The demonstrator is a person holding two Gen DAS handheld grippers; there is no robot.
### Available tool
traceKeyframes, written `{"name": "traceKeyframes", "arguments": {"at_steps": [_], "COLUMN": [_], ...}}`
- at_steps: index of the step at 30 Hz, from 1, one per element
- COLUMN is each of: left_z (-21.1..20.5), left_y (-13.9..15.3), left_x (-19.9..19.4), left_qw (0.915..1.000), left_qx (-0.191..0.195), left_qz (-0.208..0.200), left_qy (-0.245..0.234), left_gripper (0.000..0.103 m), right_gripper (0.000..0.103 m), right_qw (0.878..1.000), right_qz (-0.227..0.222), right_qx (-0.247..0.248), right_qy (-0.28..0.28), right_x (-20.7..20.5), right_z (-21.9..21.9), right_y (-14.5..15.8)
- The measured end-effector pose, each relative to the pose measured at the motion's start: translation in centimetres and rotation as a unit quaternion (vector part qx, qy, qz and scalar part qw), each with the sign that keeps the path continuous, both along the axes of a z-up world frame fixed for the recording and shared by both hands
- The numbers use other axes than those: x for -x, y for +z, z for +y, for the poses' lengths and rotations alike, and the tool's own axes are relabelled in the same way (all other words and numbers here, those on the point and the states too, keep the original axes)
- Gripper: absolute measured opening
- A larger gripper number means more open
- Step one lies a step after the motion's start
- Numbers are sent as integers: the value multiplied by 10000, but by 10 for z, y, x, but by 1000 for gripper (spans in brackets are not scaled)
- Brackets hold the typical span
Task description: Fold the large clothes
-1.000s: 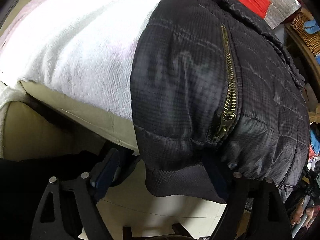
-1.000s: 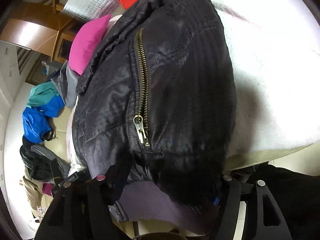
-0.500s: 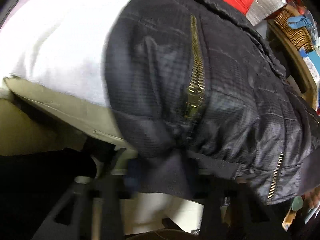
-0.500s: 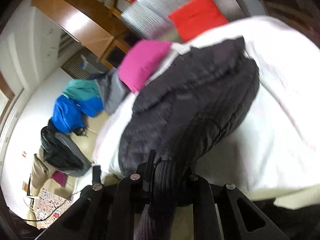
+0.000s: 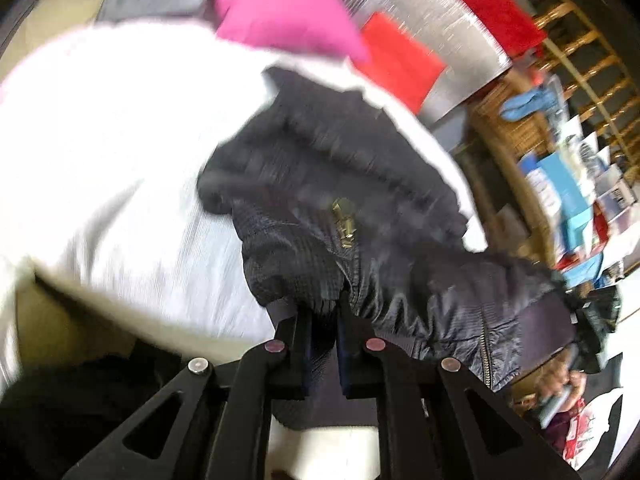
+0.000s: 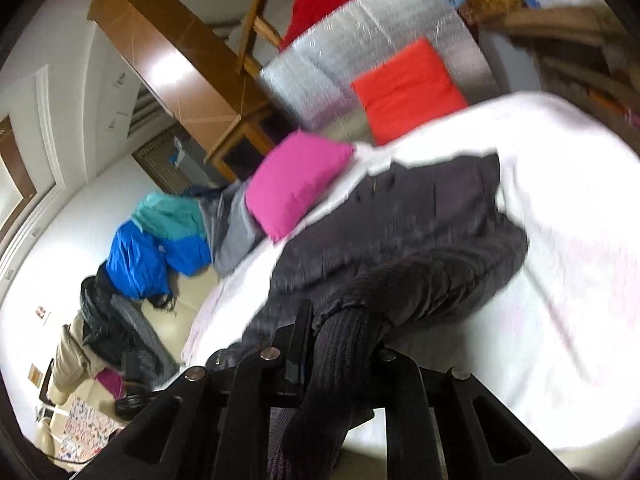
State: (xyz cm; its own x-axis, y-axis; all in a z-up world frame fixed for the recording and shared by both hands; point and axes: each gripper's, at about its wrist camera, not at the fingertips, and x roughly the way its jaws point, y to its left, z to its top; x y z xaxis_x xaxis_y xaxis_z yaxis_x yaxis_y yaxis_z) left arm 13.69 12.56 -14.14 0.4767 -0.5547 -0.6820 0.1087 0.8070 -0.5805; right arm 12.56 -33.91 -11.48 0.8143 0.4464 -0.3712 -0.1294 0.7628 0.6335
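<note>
A black quilted jacket [image 5: 352,184] with a brass zipper [image 5: 344,220] lies on a bed under a white blanket [image 5: 120,140]. My left gripper [image 5: 320,312] is shut on the jacket's ribbed hem, which bunches between the two fingers and is lifted off the bed. In the right wrist view the same jacket [image 6: 400,240] stretches away over the white blanket [image 6: 560,240]. My right gripper [image 6: 340,336] is shut on the dark ribbed hem band, which hangs down through the jaws. Both views are blurred by motion.
A pink cushion [image 6: 296,184] and a red cushion [image 6: 408,88] lie at the bed's far end before a silver mat [image 6: 360,48]. Blue and teal clothes [image 6: 160,244] are piled on the floor left of the bed. Cluttered shelves [image 5: 580,184] stand at the right.
Both grippers went from open around the hem to shut on it. Both then rose, lifting the jacket's near edge off the bed, so more of the room shows.
</note>
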Motion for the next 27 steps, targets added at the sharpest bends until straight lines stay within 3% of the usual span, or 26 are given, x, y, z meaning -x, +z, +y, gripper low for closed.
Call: {"name": "traceKeyframes", "arguments": {"at_steps": [6, 11, 17, 22, 25, 27], "left_z": [-5, -21, -52, -80, -87, -93], "left_y": [65, 76, 50, 9, -12, -27], "left_x": [-82, -175, -284, -363, -391, -412], "left_qw": [9959, 9917, 9925, 9948, 9955, 9961], "left_qx": [232, 305, 202, -109, -96, -75], "left_qz": [-812, -1047, -859, -533, -368, -310], "left_qy": [314, 687, 848, 859, 865, 821], "left_gripper": [10, 10, 10, 10, 10, 10], "right_gripper": [15, 15, 15, 15, 15, 16], "right_qw": [9986, 9947, 9930, 9893, 9840, 9785], "right_qz": [-364, -510, -133, 424, 703, 927], "right_qx": [-89, -409, -425, -480, -699, -1102], "right_qy": [-369, -795, -1096, -1315, -1479, -1478], "right_x": [-62, -135, -244, -321, -353, -368], "right_z": [-20, -47, -72, -84, -96, -107], "right_y": [26, 21, -9, -52, -82, -107]}}
